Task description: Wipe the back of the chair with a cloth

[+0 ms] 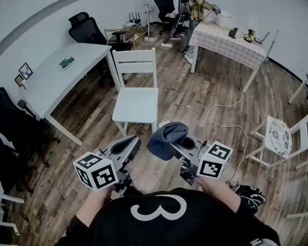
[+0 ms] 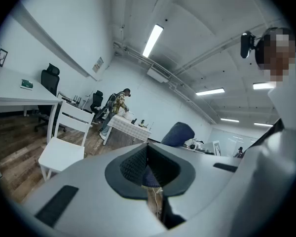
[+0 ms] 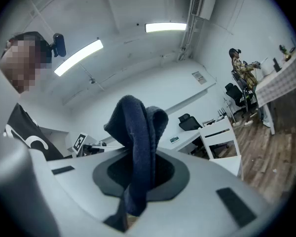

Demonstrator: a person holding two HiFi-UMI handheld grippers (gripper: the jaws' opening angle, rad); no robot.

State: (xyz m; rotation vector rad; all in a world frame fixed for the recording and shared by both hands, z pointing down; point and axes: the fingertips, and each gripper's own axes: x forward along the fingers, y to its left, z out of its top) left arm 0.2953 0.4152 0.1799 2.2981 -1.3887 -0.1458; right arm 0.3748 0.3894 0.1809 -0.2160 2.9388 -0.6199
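1. While I look down in the head view, my left tool (image 1: 129, 146) sits at the near left with its jaws together and nothing in them. My right tool (image 1: 170, 148) sits at the near right, clamped on a dark blue cloth (image 1: 167, 136) that bunches up above its jaws.
2. From the same view, the white chair (image 1: 137, 99) stands on the wood floor (image 1: 195, 96) just beyond both tools. Its seat faces me and its slatted back (image 1: 135, 61) is on the far side. The cloth hangs near the seat's front edge, apart from the chair. A white counter (image 1: 66, 78) stands to the chair's left. A checked counter (image 1: 231, 41) stands far right with a person (image 1: 197, 4) beside it, and a second chair (image 1: 280, 136) stands at the right.
3. Through the left gripper view, my jaws meet along a closed seam and grip nothing. Beyond them the cloth rises as a blue hump to the right. The white chair stands to the left, well apart from this tool.
4. Through the right gripper view, my jaws pinch the cloth. It folds over above them and hangs down through the gap toward the camera. The white chair shows beyond at the right, untouched by the cloth, and the left tool's marker cube (image 3: 80, 142) shows at the left.
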